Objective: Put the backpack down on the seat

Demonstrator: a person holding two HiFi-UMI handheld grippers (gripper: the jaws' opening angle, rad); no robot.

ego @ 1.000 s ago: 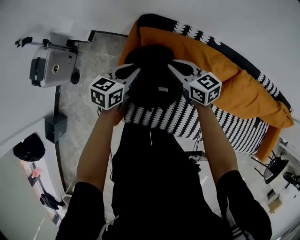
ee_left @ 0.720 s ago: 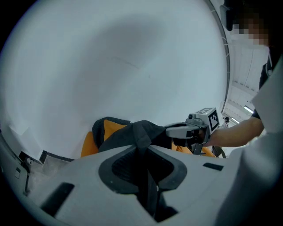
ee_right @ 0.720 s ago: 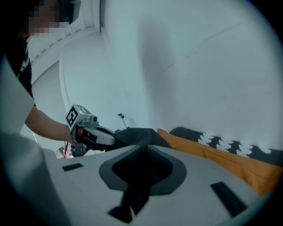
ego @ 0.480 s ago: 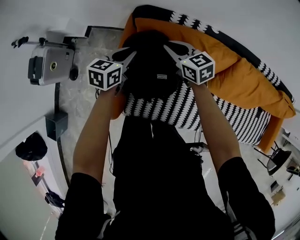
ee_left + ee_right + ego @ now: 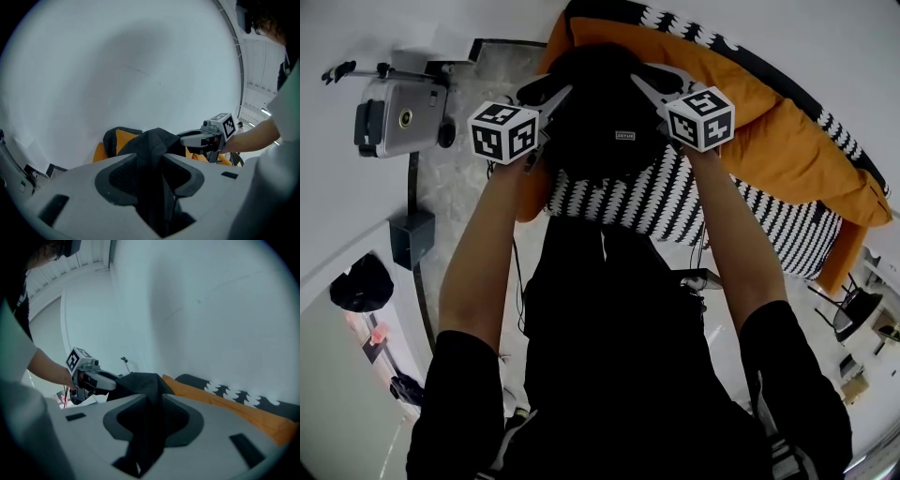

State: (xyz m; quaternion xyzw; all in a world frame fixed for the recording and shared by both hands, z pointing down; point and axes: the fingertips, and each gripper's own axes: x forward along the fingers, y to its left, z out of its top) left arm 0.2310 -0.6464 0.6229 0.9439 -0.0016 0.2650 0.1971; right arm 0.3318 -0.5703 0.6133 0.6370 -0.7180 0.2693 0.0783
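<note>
A black backpack [image 5: 602, 117] sits at the left end of a sofa seat [image 5: 769, 141] that has an orange cushion and a black-and-white zigzag cover. My left gripper [image 5: 547, 94] is at the pack's top left and my right gripper [image 5: 649, 82] at its top right. Both sets of jaws are opening. In the left gripper view black fabric [image 5: 154, 145] runs through the left gripper [image 5: 150, 161]. In the right gripper view a fold of the backpack [image 5: 138, 385] hangs through the right gripper [image 5: 152, 404]. The pads look eased off the cloth.
A grey hard-shell suitcase [image 5: 394, 117] with a raised handle stands on the floor to the left. A small black box [image 5: 411, 239] sits below it. The sofa stretches away to the right, and a white wall [image 5: 140, 61] rises behind it. A dark chair [image 5: 853, 314] is at far right.
Both grippers and the backpack have shifted a little further onto the sofa's left end. The marker cubes now sit slightly higher in the head view.
</note>
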